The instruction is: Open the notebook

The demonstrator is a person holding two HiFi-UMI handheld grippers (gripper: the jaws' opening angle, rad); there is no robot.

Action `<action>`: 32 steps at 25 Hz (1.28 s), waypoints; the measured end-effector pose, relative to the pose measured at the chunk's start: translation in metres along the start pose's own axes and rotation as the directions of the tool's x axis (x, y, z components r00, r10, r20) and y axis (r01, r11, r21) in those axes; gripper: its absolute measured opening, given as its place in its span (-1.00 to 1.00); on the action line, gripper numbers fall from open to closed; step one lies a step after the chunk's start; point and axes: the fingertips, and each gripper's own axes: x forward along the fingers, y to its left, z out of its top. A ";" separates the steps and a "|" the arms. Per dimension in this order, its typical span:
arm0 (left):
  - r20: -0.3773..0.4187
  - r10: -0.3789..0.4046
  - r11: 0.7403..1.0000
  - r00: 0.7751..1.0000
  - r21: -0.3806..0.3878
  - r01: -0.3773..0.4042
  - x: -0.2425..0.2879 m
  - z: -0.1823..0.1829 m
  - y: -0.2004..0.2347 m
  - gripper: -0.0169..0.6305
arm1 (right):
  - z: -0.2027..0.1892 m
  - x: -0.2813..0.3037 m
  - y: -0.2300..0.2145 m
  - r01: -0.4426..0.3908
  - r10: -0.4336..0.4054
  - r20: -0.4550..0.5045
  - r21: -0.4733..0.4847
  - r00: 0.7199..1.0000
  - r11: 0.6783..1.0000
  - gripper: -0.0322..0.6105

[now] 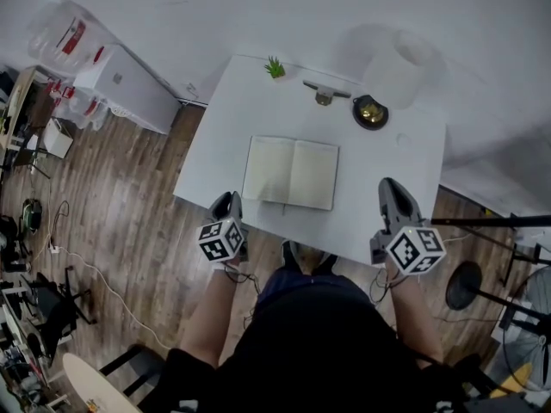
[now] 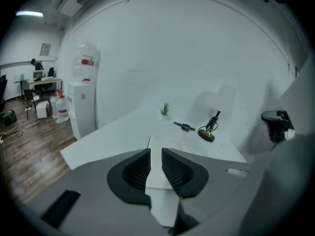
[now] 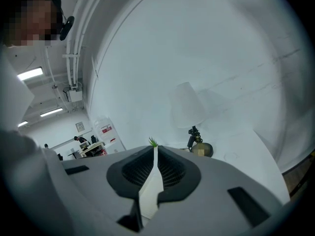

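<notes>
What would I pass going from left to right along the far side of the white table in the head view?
small green plant → small dark tool → round lamp base

No text can be read in any view. The water bottle (image 2: 87, 62) at upper left of the left claw view carries a red label, its print too small to read. The framed notice (image 2: 45, 49) on the far wall is equally unreadable. The marker cube (image 1: 221, 240) on the left claw (image 1: 226, 203) and its counterpart on the right claw (image 1: 392, 189) bear black-and-white square patterns, not characters.
</notes>
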 end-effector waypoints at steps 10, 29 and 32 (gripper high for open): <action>0.301 -0.136 0.964 0.944 0.260 0.056 -0.042 0.146 -0.088 -0.74 | 0.053 0.005 0.023 -0.022 0.035 0.094 -0.135 0.995 0.991 -0.80; 0.509 -0.240 0.892 0.827 0.451 -0.019 -0.128 0.247 -0.173 -0.31 | 0.143 -0.002 0.094 -0.028 0.151 0.271 -0.408 0.951 0.912 -0.47; 0.511 -0.245 0.879 0.824 0.476 -0.034 -0.132 0.247 -0.178 -0.28 | 0.143 -0.003 0.097 -0.035 0.158 0.267 -0.414 0.951 0.910 -0.47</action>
